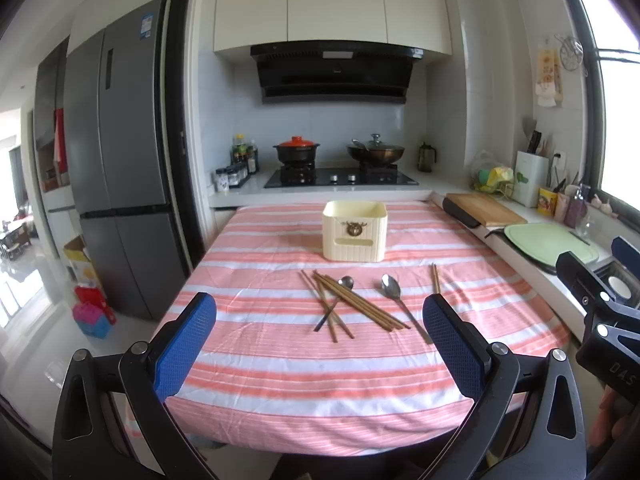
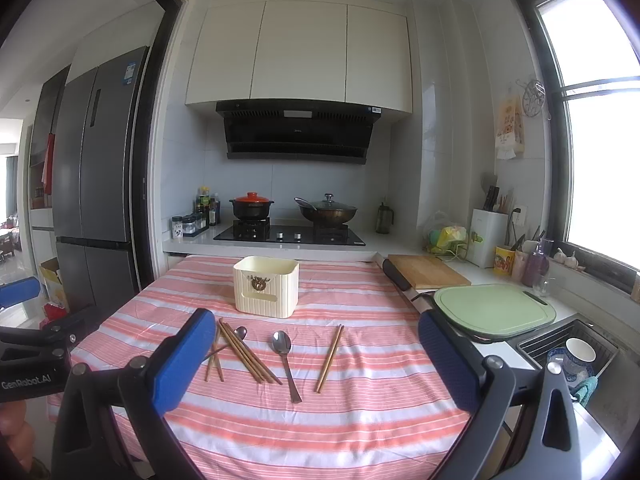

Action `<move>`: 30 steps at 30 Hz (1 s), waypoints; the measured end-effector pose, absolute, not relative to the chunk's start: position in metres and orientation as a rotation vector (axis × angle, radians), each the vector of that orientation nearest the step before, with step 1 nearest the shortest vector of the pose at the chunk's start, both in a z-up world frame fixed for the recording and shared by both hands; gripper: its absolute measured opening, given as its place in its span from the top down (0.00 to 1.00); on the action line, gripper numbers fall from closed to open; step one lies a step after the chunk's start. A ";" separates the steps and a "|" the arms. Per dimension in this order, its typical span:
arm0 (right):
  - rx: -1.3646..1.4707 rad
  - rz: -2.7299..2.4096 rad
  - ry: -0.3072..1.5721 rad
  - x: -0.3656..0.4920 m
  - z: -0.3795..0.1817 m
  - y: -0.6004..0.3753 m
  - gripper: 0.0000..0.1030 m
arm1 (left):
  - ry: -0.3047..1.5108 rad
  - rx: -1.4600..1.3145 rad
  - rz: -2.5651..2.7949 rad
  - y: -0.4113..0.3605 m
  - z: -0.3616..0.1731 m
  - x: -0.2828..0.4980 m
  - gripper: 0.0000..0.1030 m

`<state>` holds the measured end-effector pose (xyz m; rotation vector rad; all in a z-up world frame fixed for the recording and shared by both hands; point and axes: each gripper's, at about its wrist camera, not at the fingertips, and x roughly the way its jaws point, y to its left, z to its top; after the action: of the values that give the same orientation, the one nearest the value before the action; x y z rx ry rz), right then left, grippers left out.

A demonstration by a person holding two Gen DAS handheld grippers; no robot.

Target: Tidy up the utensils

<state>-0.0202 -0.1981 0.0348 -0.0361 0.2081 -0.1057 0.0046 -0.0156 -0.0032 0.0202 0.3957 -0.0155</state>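
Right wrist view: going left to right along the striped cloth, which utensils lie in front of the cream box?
Crossed heap of chopsticks with a spoon tangled in it → lone metal spoon → separate pair of chopsticks.

A pink-and-white striped tablecloth (image 1: 320, 372) covers the table. Behind it, a black gas hob (image 1: 340, 178) carries a black clay pot with an orange lid (image 1: 297, 149) and a dark wok under a glass lid (image 1: 375, 151). A black range hood (image 1: 334, 74) hangs above. A tall grey refrigerator (image 1: 116, 160) stands left; a wooden cutting board (image 2: 428, 276) and pale green plastic board (image 2: 496, 310) lie right.
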 end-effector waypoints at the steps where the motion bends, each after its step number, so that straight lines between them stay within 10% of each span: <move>1: -0.037 -0.105 0.207 -0.020 0.035 -0.198 0.00 | 0.398 0.021 -0.016 -0.016 -0.003 0.005 0.00; 30: -0.013 -0.163 0.270 0.016 0.024 -0.219 0.00 | 0.529 0.010 -0.033 0.000 -0.040 0.064 0.00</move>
<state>0.0163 -0.2185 0.0237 -0.0132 0.2701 -0.1631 0.0635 0.0002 -0.0400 0.0105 0.5286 -0.0332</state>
